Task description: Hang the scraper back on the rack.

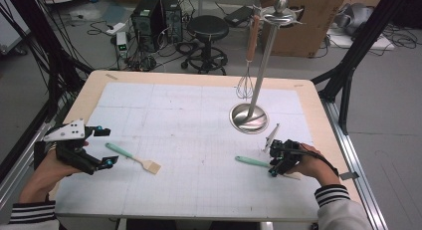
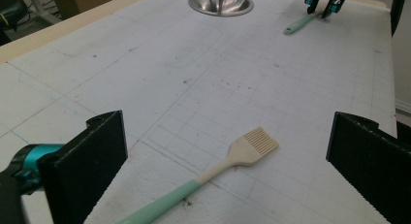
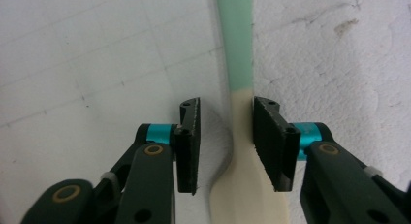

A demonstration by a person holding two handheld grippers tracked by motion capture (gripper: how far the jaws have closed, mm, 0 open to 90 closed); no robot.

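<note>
right gripper [image 3: 225,136] points straight down, jaws narrowed around the spatula [image 3: 240,151]; left gripper [image 1: 99,148] lies level, wide.

Pale wooden desk [image 1: 94,88], covered nearly edge to edge by white gridded mat [image 1: 189,140]; mat marked with specks and faint scuffs. Steel utensil stand [image 1: 262,65] at 2 o'clock on mat: round dished base [image 1: 249,118] flat on mat, slim pole leaning slightly toward 1 o'clock, ball knob on top. Wire whisk [image 1: 245,83] with brown handle hanging from top of stand, at 9 o'clock of pole, clear of mat.

On floor beyond desk: black round stool [image 1: 207,28] at 12 o'clock, two dark computer towers [image 1: 158,18] at 11 o'clock amid loose cables, cardboard box [image 1: 313,21] at 1 o'clock.
</note>
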